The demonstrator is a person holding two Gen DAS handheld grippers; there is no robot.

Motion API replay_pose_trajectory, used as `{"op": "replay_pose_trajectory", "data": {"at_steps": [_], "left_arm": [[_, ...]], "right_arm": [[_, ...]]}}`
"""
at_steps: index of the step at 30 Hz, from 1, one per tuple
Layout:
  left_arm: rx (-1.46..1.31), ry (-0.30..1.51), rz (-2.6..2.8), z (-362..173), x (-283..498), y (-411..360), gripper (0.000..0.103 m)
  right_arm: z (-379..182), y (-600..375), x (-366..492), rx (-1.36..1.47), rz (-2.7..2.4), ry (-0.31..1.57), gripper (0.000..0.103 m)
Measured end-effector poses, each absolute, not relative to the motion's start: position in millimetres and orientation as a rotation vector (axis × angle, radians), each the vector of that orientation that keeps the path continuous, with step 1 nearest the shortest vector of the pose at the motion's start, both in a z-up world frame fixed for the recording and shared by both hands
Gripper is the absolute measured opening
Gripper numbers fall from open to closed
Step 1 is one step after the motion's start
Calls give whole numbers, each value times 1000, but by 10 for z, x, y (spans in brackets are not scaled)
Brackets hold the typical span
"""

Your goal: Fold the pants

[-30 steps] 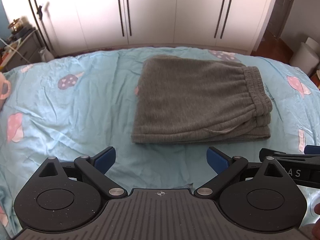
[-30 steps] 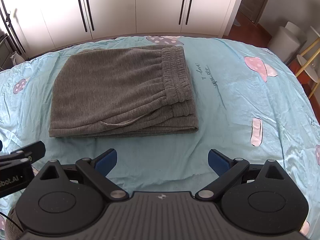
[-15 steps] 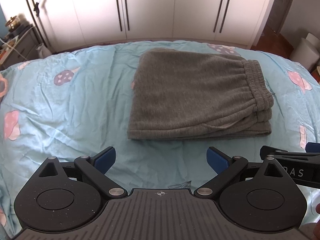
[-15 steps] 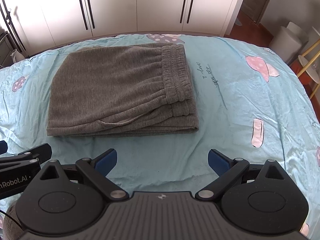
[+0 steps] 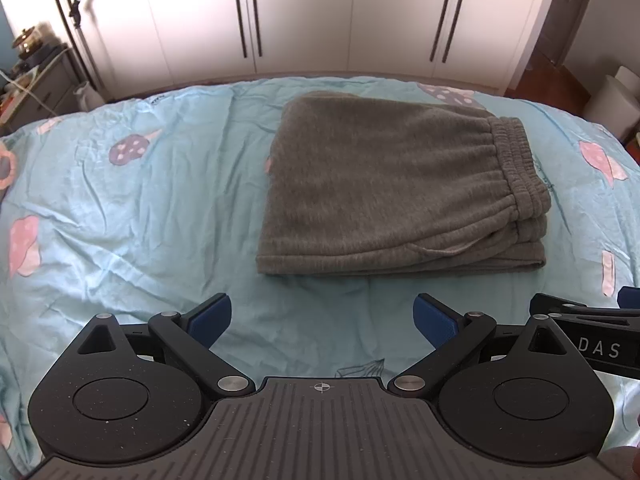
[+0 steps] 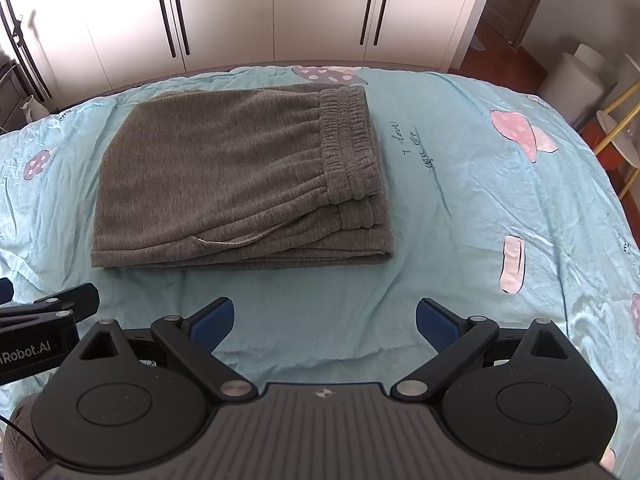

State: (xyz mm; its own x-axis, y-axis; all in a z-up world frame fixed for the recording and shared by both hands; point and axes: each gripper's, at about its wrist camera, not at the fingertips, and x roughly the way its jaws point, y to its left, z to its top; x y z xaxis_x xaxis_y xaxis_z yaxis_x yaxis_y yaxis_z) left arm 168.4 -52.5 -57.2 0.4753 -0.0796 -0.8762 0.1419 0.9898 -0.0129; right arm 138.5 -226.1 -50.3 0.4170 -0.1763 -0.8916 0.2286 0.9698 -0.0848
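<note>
Bedsheet (image 5: 160,208) holds folded pants (image 6: 240,176) — beyond both spread jaws

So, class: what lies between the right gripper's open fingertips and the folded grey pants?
Only bare bedsheet separates the right gripper from the pants, per the right wrist view.

Mushroom-print blue bedsheet (image 5: 152,216) — white wardrobe doors (image 5: 304,16) behind

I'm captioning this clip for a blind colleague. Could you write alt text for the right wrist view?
Grey pants lie folded into a flat rectangle on a light blue mushroom-print bedsheet, waistband to the right. In the foreground the right gripper is open and empty above the sheet, short of the pants; white wardrobe doors stand behind the bed.
</note>
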Motion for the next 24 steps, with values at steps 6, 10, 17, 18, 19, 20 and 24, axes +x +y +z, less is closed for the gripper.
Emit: {"op": "replay_pose_trajectory", "data": {"at_steps": [6,10,17,18,19,20,24], "left_arm": [[73,1070,-136,-575,1675,-557,100],[74,1070,-136,-571,1667,-559,100],[77,1067,-133,-552,1657,-551,100],[77,1066,-132,-548,1651,-551,100],[80,1065,-131,-546,1647,-552,100],[84,1064,-130,-548,1646,-555,100],[92,1067,-130,-550,1641,-562,100]], "right_arm": [[-487,-2278,1367,49,-251,1110,98],[-468,-2282,1354,46,-249,1108,98],[-442,-2278,1348,43,-247,1105,98],[-440,-2279,1348,43,-248,1104,98],[-436,-2281,1346,44,-247,1103,98],[-431,-2283,1343,44,-246,1102,98],[-416,-2276,1328,42,-242,1096,98]]}}
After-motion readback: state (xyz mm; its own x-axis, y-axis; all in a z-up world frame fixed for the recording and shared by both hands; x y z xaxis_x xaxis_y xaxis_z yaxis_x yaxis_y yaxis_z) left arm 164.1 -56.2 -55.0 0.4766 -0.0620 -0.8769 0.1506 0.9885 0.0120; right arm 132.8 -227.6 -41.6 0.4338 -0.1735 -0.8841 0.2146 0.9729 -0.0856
